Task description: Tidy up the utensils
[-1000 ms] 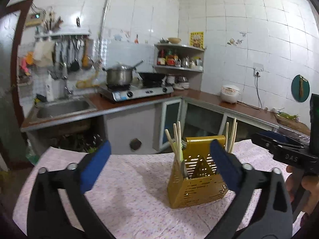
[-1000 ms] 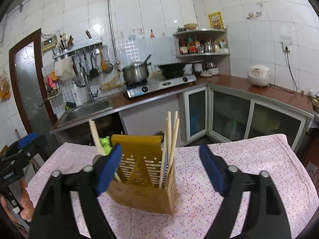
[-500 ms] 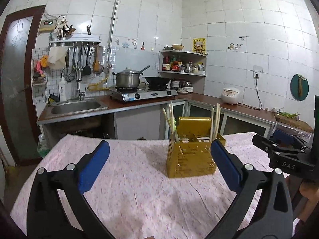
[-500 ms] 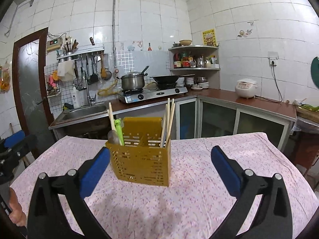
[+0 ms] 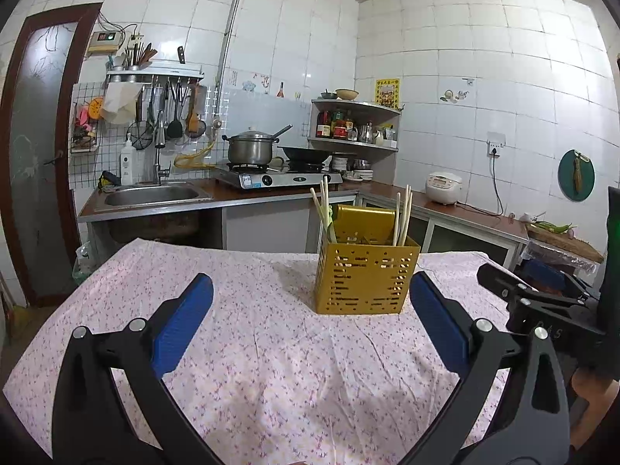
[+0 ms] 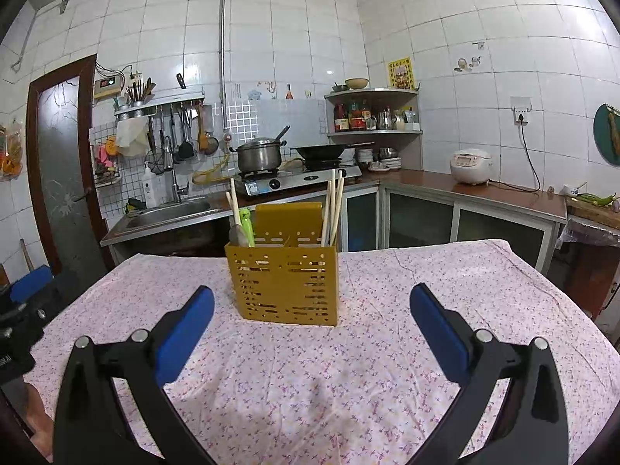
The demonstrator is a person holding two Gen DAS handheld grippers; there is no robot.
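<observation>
A yellow perforated utensil holder (image 5: 364, 279) stands upright on the flowered tablecloth (image 5: 248, 333); it also shows in the right wrist view (image 6: 285, 283). It holds wooden chopsticks (image 6: 333, 209) on its right side and a spoon (image 6: 237, 234) with a green-handled utensil (image 6: 246, 224) on its left. My left gripper (image 5: 310, 310) is open and empty, well back from the holder. My right gripper (image 6: 310, 314) is open and empty, also back from it. The right gripper shows at the right edge of the left wrist view (image 5: 542, 302).
The cloth-covered table (image 6: 465, 279) ends at its far edge just behind the holder. Beyond are a counter with a sink (image 5: 151, 195), a stove with a pot (image 5: 252, 151), a corner shelf (image 5: 356, 128) and a rice cooker (image 5: 443, 183).
Both grippers have drawn back and risen away from the holder, which now looks smaller and farther off. The holder stays upright on the table. Both grippers stay open.
</observation>
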